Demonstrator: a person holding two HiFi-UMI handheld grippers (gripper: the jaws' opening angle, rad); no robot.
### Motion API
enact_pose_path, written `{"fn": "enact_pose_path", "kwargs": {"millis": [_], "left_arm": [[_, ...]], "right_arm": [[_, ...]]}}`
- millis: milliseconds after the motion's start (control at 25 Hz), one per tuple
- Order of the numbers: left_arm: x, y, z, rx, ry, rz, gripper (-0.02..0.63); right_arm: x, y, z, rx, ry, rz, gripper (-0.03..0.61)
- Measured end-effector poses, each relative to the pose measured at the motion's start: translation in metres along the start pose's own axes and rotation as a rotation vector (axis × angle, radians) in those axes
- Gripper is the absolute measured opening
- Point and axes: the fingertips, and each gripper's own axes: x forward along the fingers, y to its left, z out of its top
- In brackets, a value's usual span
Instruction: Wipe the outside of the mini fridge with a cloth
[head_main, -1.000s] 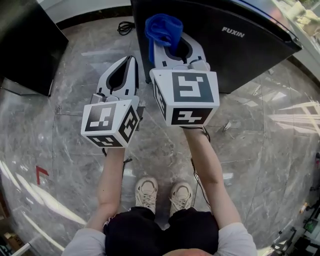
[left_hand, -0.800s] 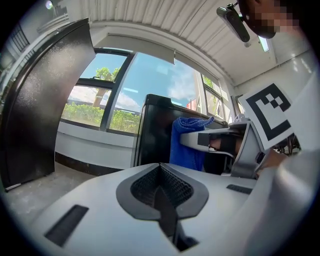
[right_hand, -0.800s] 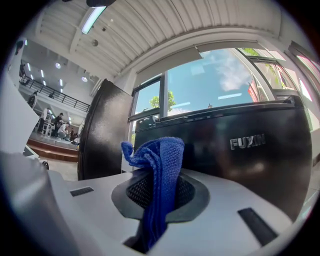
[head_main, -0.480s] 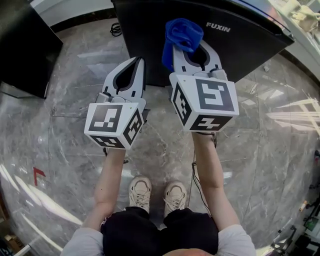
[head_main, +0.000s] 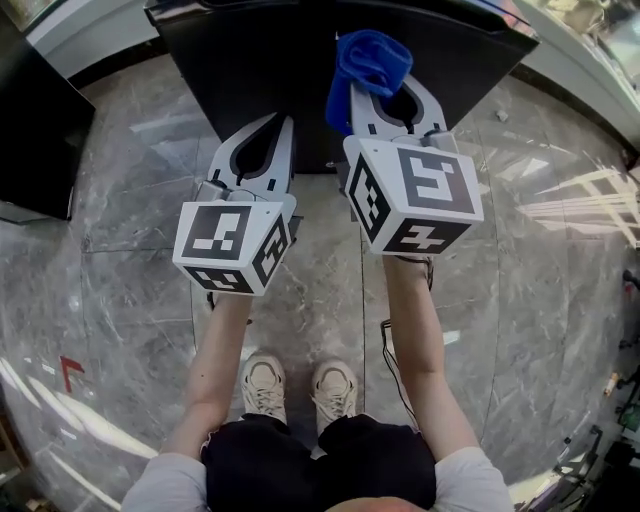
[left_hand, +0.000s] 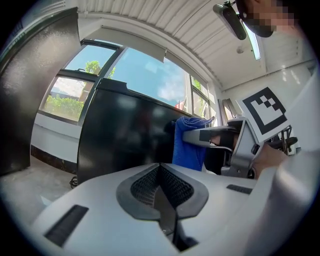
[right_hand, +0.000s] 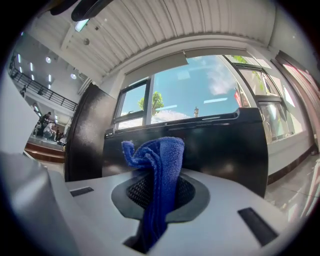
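**Blue cloth held up at the black fridge**

The right tongs (head_main: 388, 85) are clamped tight on a blue cloth (head_main: 368, 55), which bunches up past their tips and hangs down between the pads. The left tongs (head_main: 278, 125) are closed pad to pad with nothing in them, just left of the right pair and slightly nearer. The mini fridge (head_main: 260, 60), black and glossy, stands on the grey marble floor (head_main: 120, 210) at the far side, directly beyond both tongs. The cloth sits close to the fridge's near face, towards its right half; whether it touches cannot be told
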Motion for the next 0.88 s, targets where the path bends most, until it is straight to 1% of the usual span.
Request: {"fn": "enact_pose_path", "kwargs": {"millis": [160, 320, 640, 880], "left_arm": [[0.008, -0.014, -0.002, 0.029, -0.005, -0.011, 0.005], [0.015, -0.025, -0.006, 0.017, 0.002, -0.038, 0.005], [0.022, -0.04, -0.002, 0.041, -0.001, -0.061, 0.005], [0.025, -0.052, -0.005, 0.05, 0.01, -0.08, 0.005]], "right_arm": [[-0.01, -0.029, -0.001, -0.013, 0.011, -0.057, 0.052], [-0.018, -0.054, -0.002, -0.017, 0.012, -0.105, 0.052], [-0.034, -0.106, 0.001, -0.011, 0.009, -0.216, 0.052], [-0.043, -0.141, 0.002, -0.01, 0.01, -0.279, 0.052]]}}
